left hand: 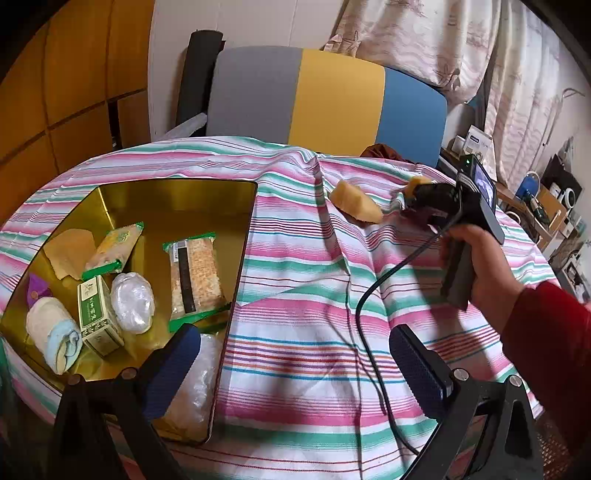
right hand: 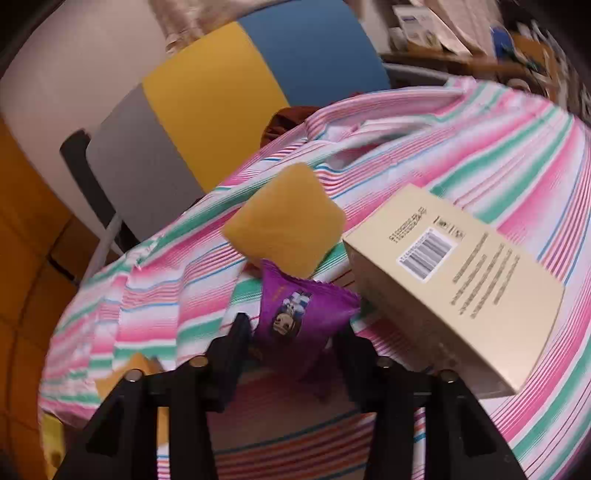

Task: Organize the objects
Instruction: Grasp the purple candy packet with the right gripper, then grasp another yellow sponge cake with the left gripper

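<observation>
Purple snack packet (right hand: pixel 295 317) between right claw (right hand: pixel 291 332) pads, clamped.

A grey, yellow and blue chair back (left hand: pixel 332 96) faces a white wall (left hand: pixel 229 22), perhaps beside floral curtains (left hand: pixel 424 37).

The tablecloth (left hand: pixel 295 277) has stripes of pink, green, white and thin blue and red lines. The tin (left hand: pixel 177 195) is shiny gold inside. The chair back (left hand: pixel 332 99) is grey, yellow and blue. The sponge (right hand: pixel 284 221) is yellow, the snack packet (right hand: pixel 295 314) is purple with a small cartoon figure, the box (right hand: pixel 461 280) is beige with a black barcode, and the sleeve (left hand: pixel 546 332) is red
</observation>
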{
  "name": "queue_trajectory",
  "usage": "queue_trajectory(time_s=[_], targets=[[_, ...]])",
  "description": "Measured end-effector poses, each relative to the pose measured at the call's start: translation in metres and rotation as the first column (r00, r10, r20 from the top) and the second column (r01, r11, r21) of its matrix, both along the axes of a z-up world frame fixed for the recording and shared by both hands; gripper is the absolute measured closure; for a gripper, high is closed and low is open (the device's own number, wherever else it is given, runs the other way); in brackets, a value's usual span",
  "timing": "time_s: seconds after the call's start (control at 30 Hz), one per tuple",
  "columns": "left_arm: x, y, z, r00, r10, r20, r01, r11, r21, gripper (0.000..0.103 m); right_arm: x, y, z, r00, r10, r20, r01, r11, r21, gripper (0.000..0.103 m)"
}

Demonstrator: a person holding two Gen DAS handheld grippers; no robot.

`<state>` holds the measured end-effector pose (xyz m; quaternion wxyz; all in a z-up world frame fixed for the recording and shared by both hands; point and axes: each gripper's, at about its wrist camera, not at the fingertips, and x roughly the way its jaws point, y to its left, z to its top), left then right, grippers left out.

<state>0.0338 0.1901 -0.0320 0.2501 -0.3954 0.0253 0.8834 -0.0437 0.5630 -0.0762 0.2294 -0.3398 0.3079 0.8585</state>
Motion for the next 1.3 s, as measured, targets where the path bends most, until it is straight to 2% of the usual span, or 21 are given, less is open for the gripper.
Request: queue_trajectory(time_s=[0.07,0.23,0.4,0.6,0.83,1.03,1.17,1.23,1.27,1.3], targets=[[-0.002,0.002,0.001,1.000,0.001,-0.001,-0.001,1.000,0.000,0.000,0.006,-0.003,0.000,0.999,0.044,-0.010,-0.044,0.999,0.005,0.065],[-0.011,0.013,0.013,1.000,0.004,-0.013,-0.004,1.000,0.023,0.000,0.036,-0.010,-0.002,0.995,0.089,-0.039,-0.090,0.996,-0.023,0.065],[-0.030,0.036,0.025,0.999,0.018,-0.030,-0.017,0.999,0.033,0.000,0.067,-0.023,-0.001,0.989,0.137,-0.048,-0.137,0.991,0.008,0.065],[-0.070,0.084,0.023,0.999,0.035,-0.007,-0.035,0.999,0.019,0.000,0.099,-0.029,-0.005,0.988,0.106,-0.110,-0.108,0.994,-0.012,0.065],[-0.117,0.157,0.001,0.999,0.033,0.009,-0.033,0.997,-0.067,0.000,0.109,-0.020,-0.011,0.986,0.063,-0.156,-0.072,0.996,-0.053,0.065],[-0.151,0.203,-0.022,0.997,0.059,0.043,-0.054,0.991,-0.119,0.000,0.109,-0.019,-0.013,0.983,0.056,-0.175,-0.068,0.996,-0.063,0.066],[-0.166,0.222,-0.042,0.998,0.033,0.055,-0.023,0.984,-0.175,0.001,0.110,-0.017,-0.014,0.980,0.051,-0.191,-0.067,0.995,-0.076,0.066],[-0.170,0.224,-0.051,0.999,0.018,0.044,-0.010,0.982,-0.191,0.005,0.111,-0.017,-0.014,0.979,0.047,-0.197,-0.064,0.995,-0.080,0.066],[-0.172,0.222,-0.056,0.999,0.014,0.045,-0.006,0.982,-0.191,0.015,0.111,-0.017,-0.014,0.979,0.045,-0.198,-0.062,0.995,-0.081,0.066],[-0.174,0.216,-0.061,0.998,0.020,0.054,-0.010,0.985,-0.174,0.020,0.111,-0.017,-0.015,0.979,0.045,-0.199,-0.062,0.995,-0.081,0.066]])
